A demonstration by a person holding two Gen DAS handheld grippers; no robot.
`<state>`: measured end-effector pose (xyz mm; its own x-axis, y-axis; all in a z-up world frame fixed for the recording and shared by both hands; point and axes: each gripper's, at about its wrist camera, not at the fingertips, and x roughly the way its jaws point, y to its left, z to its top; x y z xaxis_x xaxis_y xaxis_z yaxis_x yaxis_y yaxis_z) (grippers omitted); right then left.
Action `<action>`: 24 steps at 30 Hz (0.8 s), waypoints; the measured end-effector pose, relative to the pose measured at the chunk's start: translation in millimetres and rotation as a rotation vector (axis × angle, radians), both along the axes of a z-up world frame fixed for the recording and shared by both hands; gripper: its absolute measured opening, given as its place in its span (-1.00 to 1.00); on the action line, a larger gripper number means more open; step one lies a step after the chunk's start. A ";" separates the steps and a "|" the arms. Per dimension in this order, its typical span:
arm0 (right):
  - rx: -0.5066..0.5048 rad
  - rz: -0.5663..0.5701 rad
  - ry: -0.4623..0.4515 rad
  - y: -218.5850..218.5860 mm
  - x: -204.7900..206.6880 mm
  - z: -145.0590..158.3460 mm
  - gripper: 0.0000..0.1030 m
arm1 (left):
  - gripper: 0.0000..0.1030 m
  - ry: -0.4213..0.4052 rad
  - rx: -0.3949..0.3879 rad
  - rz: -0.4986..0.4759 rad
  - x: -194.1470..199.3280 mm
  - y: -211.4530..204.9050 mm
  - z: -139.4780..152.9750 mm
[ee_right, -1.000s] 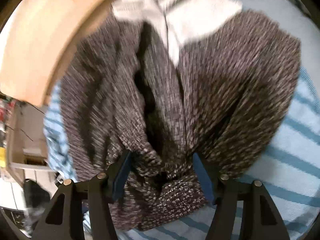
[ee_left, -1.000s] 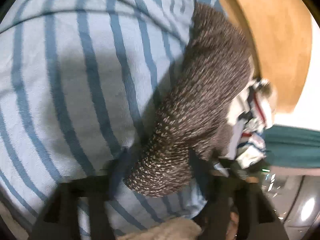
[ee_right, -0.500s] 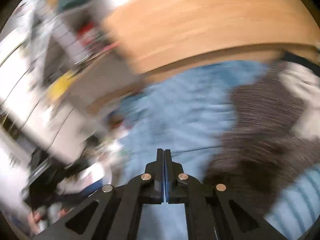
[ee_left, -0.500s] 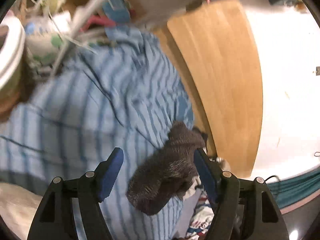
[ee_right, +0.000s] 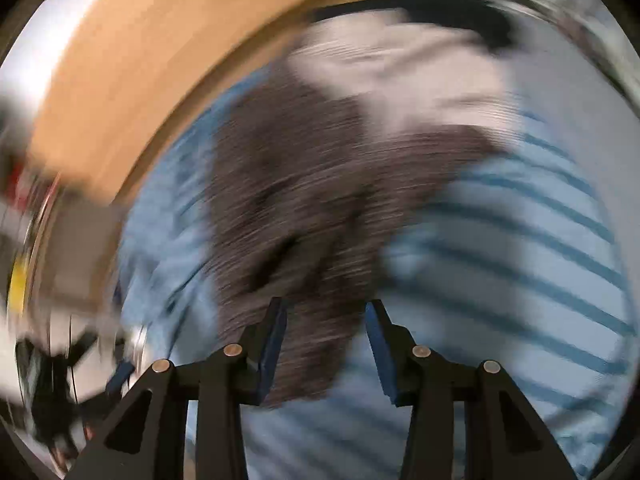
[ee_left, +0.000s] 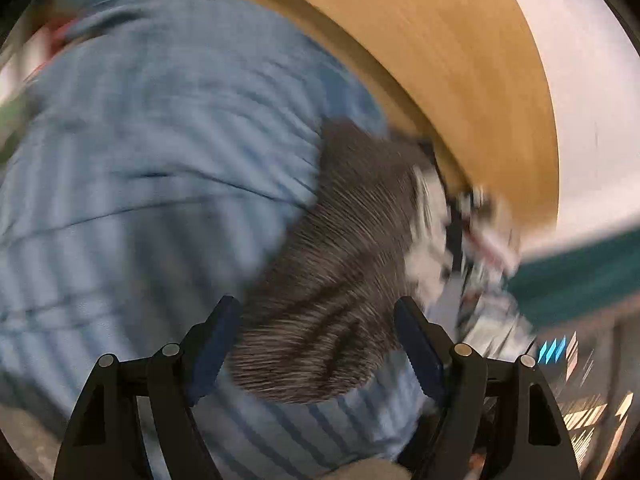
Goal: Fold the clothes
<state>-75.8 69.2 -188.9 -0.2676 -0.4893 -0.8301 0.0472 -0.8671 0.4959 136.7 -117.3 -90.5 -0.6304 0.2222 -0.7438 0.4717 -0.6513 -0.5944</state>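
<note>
A dark grey-brown knitted garment (ee_left: 340,272) lies bunched on a blue striped sheet (ee_left: 152,160). My left gripper (ee_left: 318,344) is open, its blue-padded fingers standing on either side of the garment's near end. In the right wrist view the same knit (ee_right: 296,208) spreads ahead, and my right gripper (ee_right: 326,344) is open with the garment's lower edge reaching between its fingers. A white cloth (ee_right: 400,76) lies just beyond the knit. Both views are motion-blurred.
A curved wooden board (ee_left: 460,64) borders the striped sheet (ee_right: 520,240) at the far side. More crumpled clothes (ee_left: 480,248) are piled at the right of the knit. Blurred clutter (ee_right: 40,320) sits off the sheet's left edge.
My right gripper was shut half a second ago and pointed away from the knit; now it is open and over it. The left gripper has dropped closer to the garment again.
</note>
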 end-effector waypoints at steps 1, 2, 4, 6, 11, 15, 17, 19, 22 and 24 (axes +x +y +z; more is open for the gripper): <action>0.010 -0.049 -0.015 16.5 -8.8 -7.5 -0.04 | 0.54 -0.006 -0.044 -0.059 -18.7 17.7 2.4; 0.023 -0.069 -0.019 27.6 -13.8 -11.2 -0.04 | 0.54 -0.013 -0.081 -0.112 -34.6 34.3 2.8; 0.035 -0.066 -0.012 39.1 -20.0 -17.7 -0.04 | 0.54 -0.045 -0.119 -0.181 -61.2 57.7 -1.9; -0.014 -0.035 -0.010 41.0 -24.9 -19.6 0.01 | 0.54 -0.064 -0.130 -0.197 -80.8 68.6 -5.3; -0.157 0.108 0.025 -16.6 -49.8 -20.8 0.22 | 0.54 -0.026 -0.055 -0.037 -96.7 35.1 5.1; -0.197 0.126 0.007 -60.5 -76.1 -41.8 -0.28 | 0.54 -0.074 -0.075 -0.103 -129.2 32.7 8.0; -0.212 0.148 -0.029 -76.5 -73.6 -56.3 -0.77 | 0.54 -0.125 -0.134 -0.177 -149.7 46.9 -0.1; -0.239 0.175 -0.026 -82.7 -59.9 -63.5 -0.82 | 0.54 -0.177 -0.193 -0.251 -170.2 61.1 -8.2; -0.289 0.191 -0.036 -79.2 -42.8 -69.3 -0.82 | 0.54 -0.255 -0.281 -0.363 -200.8 82.4 -20.3; -0.309 0.217 -0.047 -76.5 -33.6 -70.3 -0.82 | 0.54 -0.292 -0.317 -0.395 -215.0 97.5 -33.3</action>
